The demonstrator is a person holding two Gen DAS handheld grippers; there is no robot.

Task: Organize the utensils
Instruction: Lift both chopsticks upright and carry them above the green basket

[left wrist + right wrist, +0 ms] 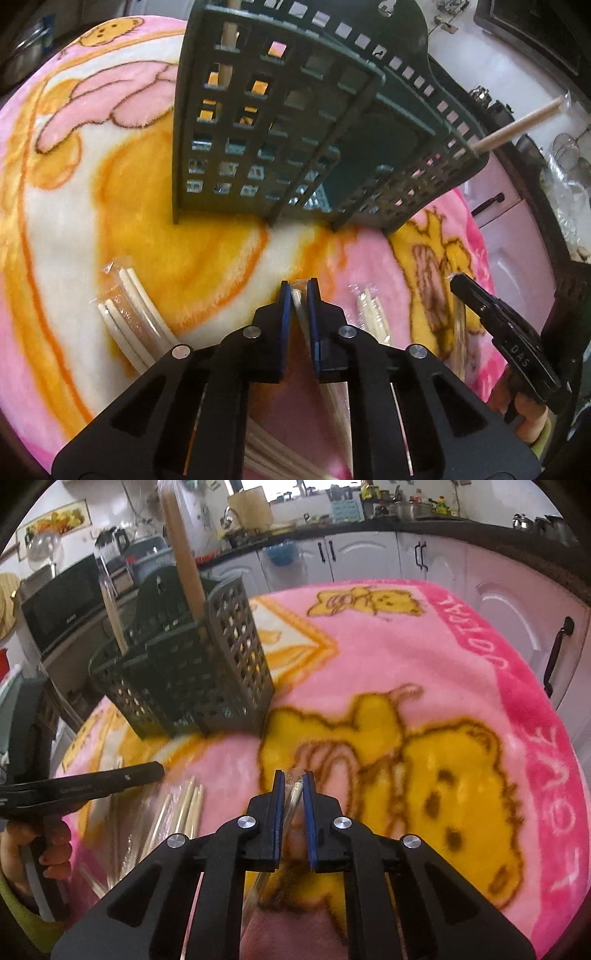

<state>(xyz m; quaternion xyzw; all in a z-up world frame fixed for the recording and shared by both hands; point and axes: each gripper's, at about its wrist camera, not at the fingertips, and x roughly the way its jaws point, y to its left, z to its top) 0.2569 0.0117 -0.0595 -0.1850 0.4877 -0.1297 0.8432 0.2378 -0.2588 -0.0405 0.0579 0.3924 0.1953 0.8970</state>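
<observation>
A dark green slotted utensil caddy (295, 129) (192, 672) stands on the pink and yellow blanket (207, 243) (406, 657). Wooden chopsticks (517, 129) (184, 561) stick up out of it. My left gripper (298, 286) is shut on a plastic-wrapped pair of chopsticks (300, 301) near the blanket's front. My right gripper (293, 775) is shut on another clear-wrapped pair (291, 797). More wrapped pairs lie loose on the blanket at the left (129, 314), between the grippers (373, 314) and beside the right gripper (184, 812).
White kitchen cabinets (480, 602) and a dark counter run behind the table. A black microwave (59, 602) sits at the back left. The person's hand (48, 849) holds the left gripper's handle. The blanket's edge drops off at the right (554, 738).
</observation>
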